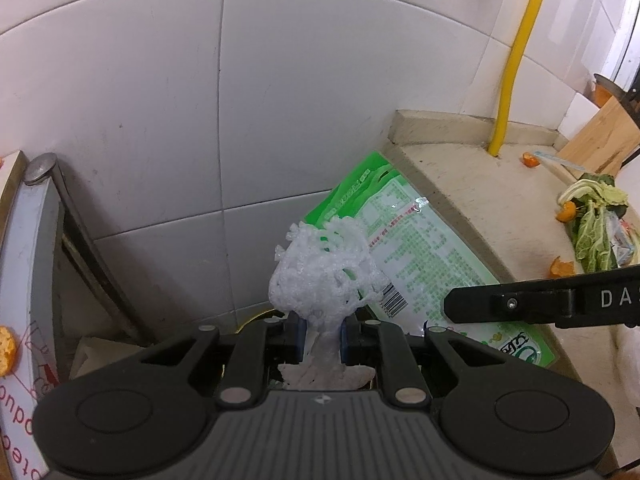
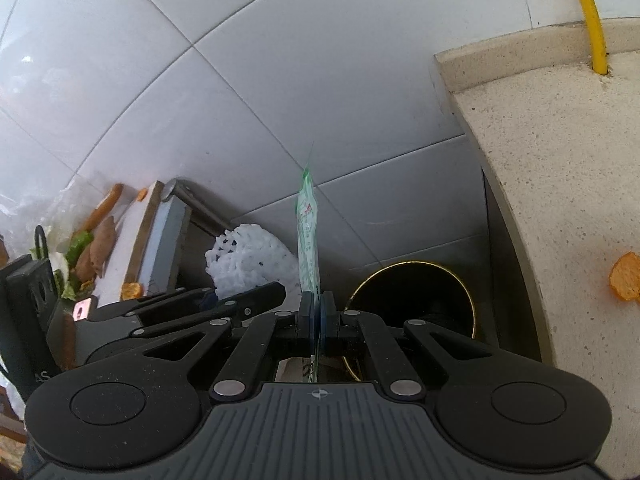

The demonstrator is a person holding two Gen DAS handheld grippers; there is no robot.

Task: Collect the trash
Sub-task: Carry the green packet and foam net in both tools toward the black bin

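Left gripper [image 1: 320, 336] jaws clenched on white foam net sleeve [image 1: 324, 276], above gap btwn cabinet & tabletop. Right gripper [image 2: 318, 320] jaws clamped on flat green-printed plastic bag [image 2: 308, 236], edge-on, upright, beside round gold-rimmed black bin [image 2: 412, 300]. Speckled beige tabletop [image 2: 560, 168] at right w/ orange peel [image 2: 626, 276].

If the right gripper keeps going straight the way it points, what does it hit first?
Probably the white tiled wall, low down behind the dark bin. The right gripper holds the green packet edge-on ahead of it, so the packet would touch first. Depth is unclear.
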